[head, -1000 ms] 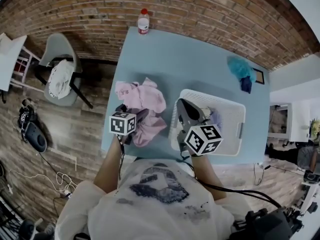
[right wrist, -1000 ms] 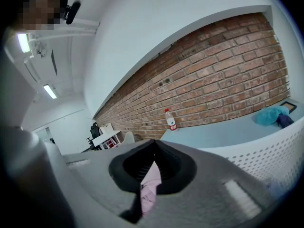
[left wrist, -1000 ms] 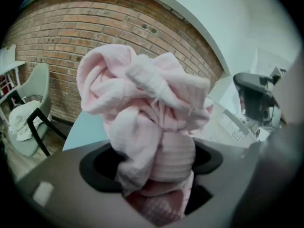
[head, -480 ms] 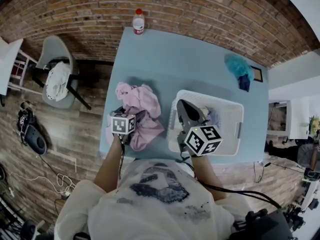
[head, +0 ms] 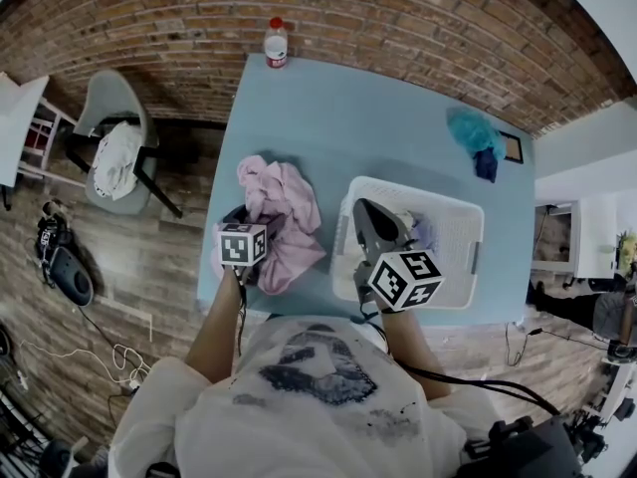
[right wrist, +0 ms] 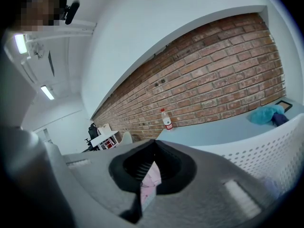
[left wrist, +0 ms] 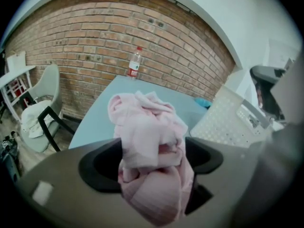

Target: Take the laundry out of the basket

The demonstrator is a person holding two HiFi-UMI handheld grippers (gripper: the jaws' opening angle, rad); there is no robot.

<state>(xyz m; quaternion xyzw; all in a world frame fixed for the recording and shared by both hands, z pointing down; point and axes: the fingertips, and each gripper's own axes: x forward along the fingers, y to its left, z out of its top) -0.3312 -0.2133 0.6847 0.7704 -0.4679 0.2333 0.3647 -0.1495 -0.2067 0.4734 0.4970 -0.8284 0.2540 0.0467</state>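
Since a second ago the pink cloth (head: 284, 217) has gathered into a slightly narrower heap, and the left gripper (head: 261, 223) beside it has tilted a little. The right gripper (head: 366, 215) is at the same place as before.

The pink cloth lies on the blue table (head: 368, 118), just left of the white basket (head: 468, 217) – so it is out of the basket. The left gripper points down into the near side of this heap. Its jaws stand wide apart, with the cloth bulging up between them. Dark space shows on both sides of the cloth, so the fingers do not press it.

The right gripper hangs over the left rim of the basket. Its jaws are closed together. A thin strip of pink shows in the slit between them, but I cannot tell if it is pinched there or only lies behind.

Inside the basket, just right of this gripper, a pale lilac piece (head: 426, 235) of laundry is partly seen.

At the far edge of the table a bottle (head: 276, 43) stands upright. A teal cloth (head: 473, 132) lies near the far right corner – well apart from the basket. Left of the table is a chair (head: 109, 108) with a white cloth (head: 114, 162) on it.
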